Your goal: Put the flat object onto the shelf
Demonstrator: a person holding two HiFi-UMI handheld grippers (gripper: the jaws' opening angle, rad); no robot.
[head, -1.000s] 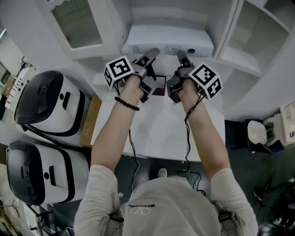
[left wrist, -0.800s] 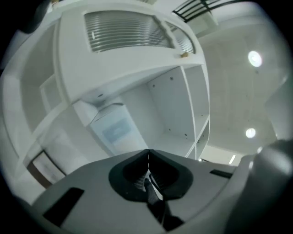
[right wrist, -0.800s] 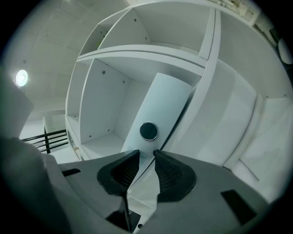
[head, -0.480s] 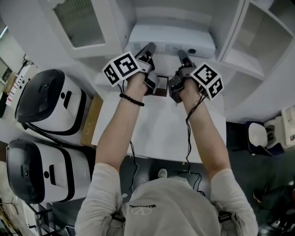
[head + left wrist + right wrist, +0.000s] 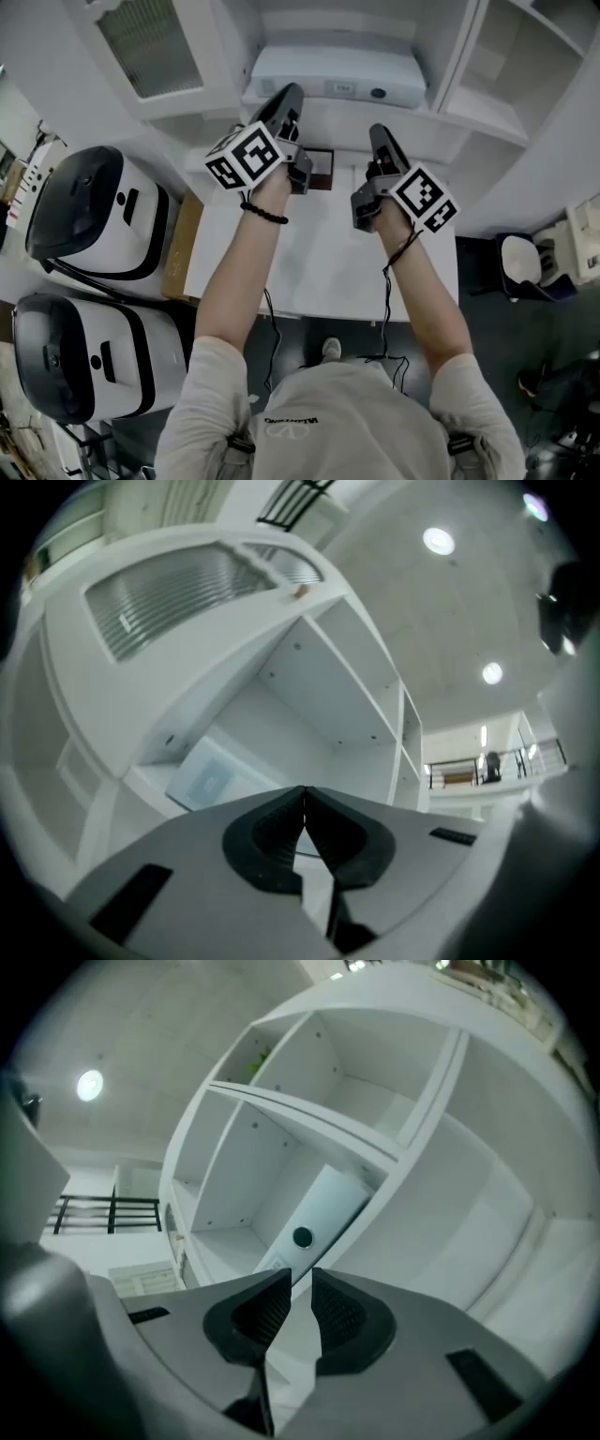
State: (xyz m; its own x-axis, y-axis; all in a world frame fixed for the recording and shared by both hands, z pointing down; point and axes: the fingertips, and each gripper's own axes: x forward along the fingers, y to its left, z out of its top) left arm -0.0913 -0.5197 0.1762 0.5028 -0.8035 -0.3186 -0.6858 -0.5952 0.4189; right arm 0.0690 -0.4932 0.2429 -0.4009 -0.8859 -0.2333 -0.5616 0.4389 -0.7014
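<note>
Lying on shelf [image 5: 342,124], flat object [image 5: 337,73]; long axis seemingly left-right.

A white appliance with a black top [image 5: 89,211] stands left of the white bench [image 5: 328,267], a second appliance [image 5: 80,352] below it; a brown board [image 5: 183,246] lies between the first and the bench; a round ceiling lamp [image 5: 439,541] glows overhead

Table [image 5: 319,253]: dark square [image 5: 322,169]. Shelf [image 5: 427,119]: flat white box [image 5: 333,75].
</note>
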